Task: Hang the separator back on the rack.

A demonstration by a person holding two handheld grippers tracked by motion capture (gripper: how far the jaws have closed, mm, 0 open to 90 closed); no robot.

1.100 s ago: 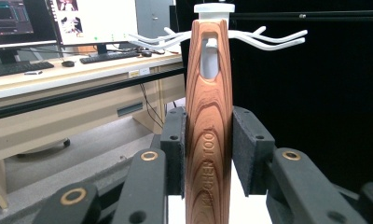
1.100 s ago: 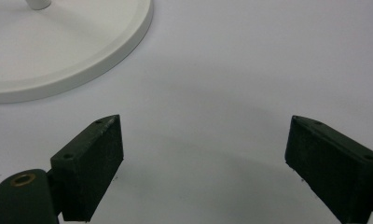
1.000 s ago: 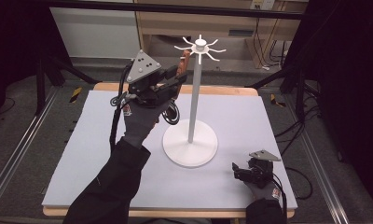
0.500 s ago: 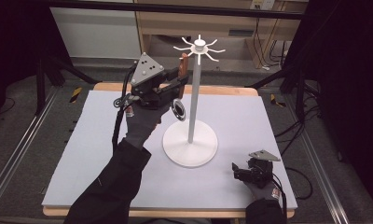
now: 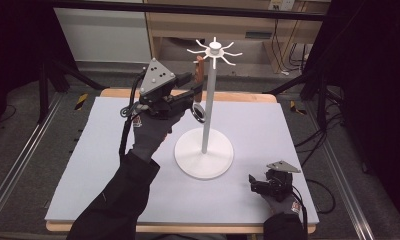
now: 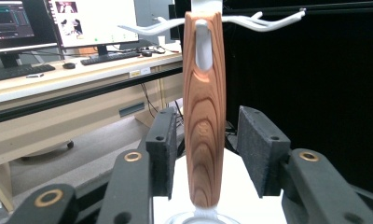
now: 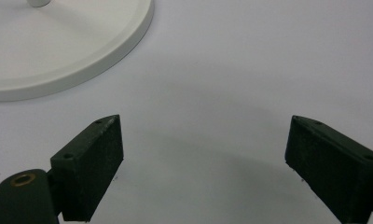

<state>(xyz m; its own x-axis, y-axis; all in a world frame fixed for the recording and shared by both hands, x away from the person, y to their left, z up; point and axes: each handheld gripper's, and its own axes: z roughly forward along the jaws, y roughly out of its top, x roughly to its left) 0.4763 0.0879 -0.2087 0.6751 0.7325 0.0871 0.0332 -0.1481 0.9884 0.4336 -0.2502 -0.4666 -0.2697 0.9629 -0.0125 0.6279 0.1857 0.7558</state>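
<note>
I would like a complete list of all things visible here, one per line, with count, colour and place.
stand: one, white, round base near the middle of the table, thin pole with hooks on top.
utensil: one, wooden handle with a metal ring end, hanging on a hook of the stand, between the jaws of the left hand-held gripper.
table: one, pale grey top with a wooden edge, under everything.
desk: one, light wood, behind the table, with monitors and a keyboard on it.
left hand-held gripper: one, black, raised beside the pole, jaws open, pads apart from the handle.
right hand-held gripper: one, black, low over the table's near right part, jaws open.
</note>
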